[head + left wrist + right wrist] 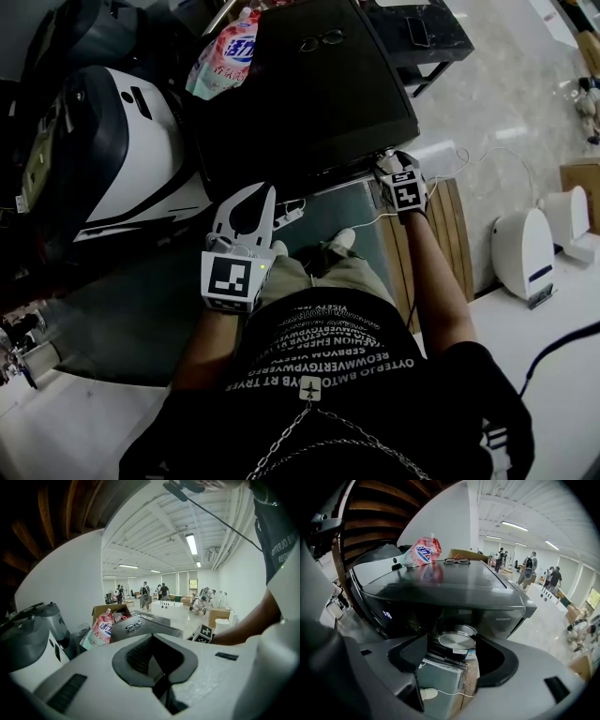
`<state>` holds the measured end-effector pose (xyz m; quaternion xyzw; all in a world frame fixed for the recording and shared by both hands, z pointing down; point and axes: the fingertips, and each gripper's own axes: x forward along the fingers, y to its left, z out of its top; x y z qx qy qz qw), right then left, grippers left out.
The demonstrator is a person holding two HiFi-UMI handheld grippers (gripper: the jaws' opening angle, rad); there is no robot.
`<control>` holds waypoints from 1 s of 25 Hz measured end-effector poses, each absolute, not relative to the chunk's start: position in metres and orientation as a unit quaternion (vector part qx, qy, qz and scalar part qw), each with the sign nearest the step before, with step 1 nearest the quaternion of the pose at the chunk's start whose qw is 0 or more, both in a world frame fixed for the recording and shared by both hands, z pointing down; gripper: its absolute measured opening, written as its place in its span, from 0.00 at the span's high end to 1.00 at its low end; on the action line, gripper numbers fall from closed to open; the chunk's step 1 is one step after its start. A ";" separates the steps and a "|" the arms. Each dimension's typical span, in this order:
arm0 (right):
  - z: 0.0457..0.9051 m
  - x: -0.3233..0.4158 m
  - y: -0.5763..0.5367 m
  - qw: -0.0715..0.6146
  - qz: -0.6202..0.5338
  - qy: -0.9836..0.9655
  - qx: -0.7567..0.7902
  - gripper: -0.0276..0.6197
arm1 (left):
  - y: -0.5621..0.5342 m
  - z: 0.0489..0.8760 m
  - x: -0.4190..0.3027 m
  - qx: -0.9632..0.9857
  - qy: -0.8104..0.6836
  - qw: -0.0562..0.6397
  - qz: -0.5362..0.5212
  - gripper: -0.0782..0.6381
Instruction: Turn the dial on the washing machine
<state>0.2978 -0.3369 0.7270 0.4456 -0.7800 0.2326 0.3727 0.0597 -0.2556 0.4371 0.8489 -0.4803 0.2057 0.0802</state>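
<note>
Count: 1 washer (309,94), 1 dial (457,638), 1 pair of glasses (322,40), 1 pouch (225,56), 1 box (110,609), 2 grippers (left gripper (251,200), right gripper (387,164)), several far-off people (144,594), too small to count.

Right gripper (452,656) spread, left (263,199) perhaps closed

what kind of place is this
Probably an open-plan workshop or test lab, not a home: a dark washing machine stands in a big white hall with strip lights, cardboard boxes and several people beyond.
</note>
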 end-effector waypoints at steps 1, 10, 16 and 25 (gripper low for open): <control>0.729 0.298 -0.337 0.374 0.232 -0.780 0.445 0.46 | -0.255 0.437 0.060 0.849 -0.479 0.079 0.206 0.88; 0.727 0.298 -0.337 0.395 0.216 -0.782 0.430 0.45 | -0.257 0.426 0.061 0.849 -0.478 0.075 0.210 0.88; 0.706 0.293 -0.338 0.383 0.210 -0.782 0.445 0.50 | -0.262 0.419 0.060 0.851 -0.481 0.060 0.201 0.88; 0.730 0.297 -0.333 0.407 0.228 -0.773 0.429 0.46 | -0.268 0.402 0.068 0.854 -0.484 0.041 0.186 0.88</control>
